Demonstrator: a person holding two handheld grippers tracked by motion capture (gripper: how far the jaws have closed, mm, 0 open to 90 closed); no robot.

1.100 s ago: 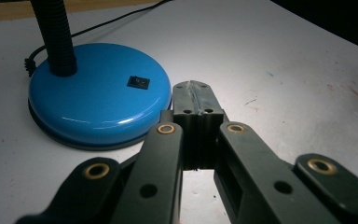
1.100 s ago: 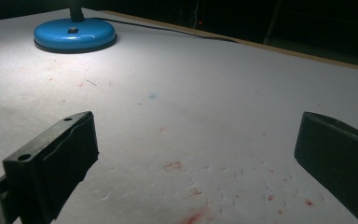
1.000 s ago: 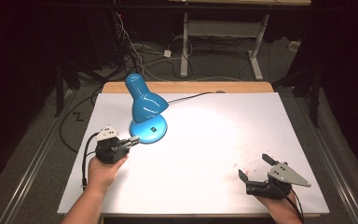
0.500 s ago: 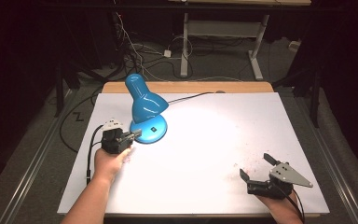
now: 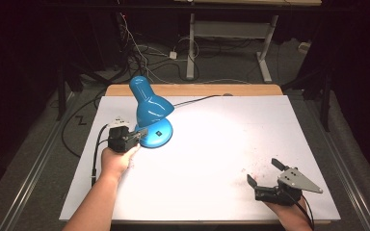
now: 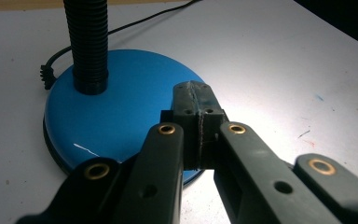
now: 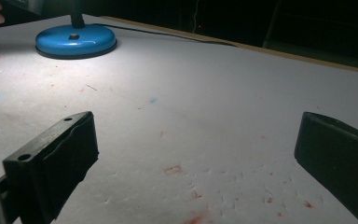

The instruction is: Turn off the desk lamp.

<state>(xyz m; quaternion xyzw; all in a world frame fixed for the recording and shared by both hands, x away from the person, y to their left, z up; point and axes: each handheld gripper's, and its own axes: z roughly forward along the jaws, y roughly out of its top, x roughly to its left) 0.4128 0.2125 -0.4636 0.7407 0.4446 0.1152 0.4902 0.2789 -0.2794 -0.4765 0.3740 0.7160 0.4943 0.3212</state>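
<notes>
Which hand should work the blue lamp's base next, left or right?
Left. The left tongs, shut, sit right over the edge of the lamp base in the left gripper view. The right tongs stand open at the table's near right corner, well apart from the lamp.

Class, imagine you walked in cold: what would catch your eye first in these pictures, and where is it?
The bright blue desk lamp at the far left of the white table, throwing light across the surface. Next, the left gripper, jaws shut, with its tip over the lamp's round base. The right gripper lies open at the near right edge.
</notes>
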